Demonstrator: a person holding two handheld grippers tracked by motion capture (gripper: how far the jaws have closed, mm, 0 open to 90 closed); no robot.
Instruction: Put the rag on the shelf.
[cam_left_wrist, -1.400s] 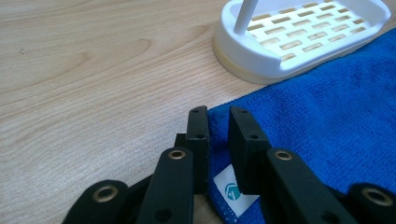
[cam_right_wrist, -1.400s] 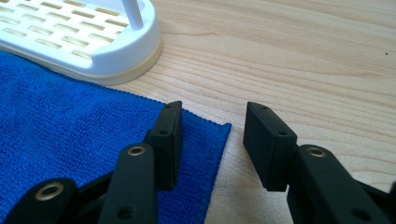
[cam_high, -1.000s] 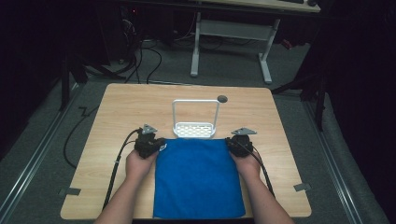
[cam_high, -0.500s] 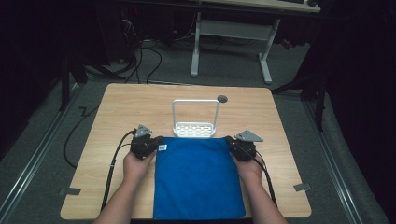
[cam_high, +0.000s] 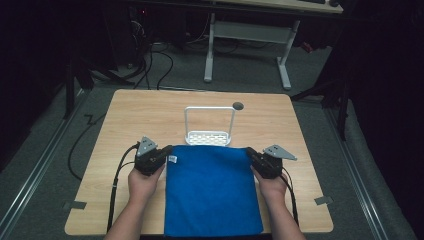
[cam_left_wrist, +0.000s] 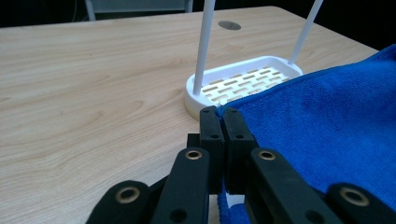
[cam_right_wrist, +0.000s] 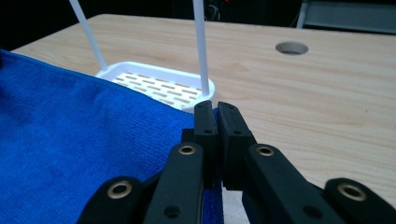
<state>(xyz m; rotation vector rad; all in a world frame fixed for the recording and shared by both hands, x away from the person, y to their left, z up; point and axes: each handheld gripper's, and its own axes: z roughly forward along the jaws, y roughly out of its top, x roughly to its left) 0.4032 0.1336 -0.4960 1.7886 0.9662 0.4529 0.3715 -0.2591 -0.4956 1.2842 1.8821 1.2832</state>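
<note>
Two hand-held grippers pinch the far corners of a blue microfibre cloth (cam_high: 212, 190) that lies flat on the wooden table (cam_high: 150, 110). The left gripper (cam_high: 167, 150) has its jaws closed on the cloth's far-left corner; in the left gripper view the jaws meet with the cloth edge between them. The right gripper (cam_high: 248, 151) has its jaws closed on the far-right corner, confirmed in the right gripper view. The cloth's near edge reaches the table's near edge. A small white label (cam_high: 173, 159) sits at the far-left corner. A white slotted tray with an upright wire-frame handle (cam_high: 209, 137) stands just beyond the cloth's far edge, between the two grippers. A round cable hole (cam_high: 238, 105) lies farther back in the tabletop.
</note>
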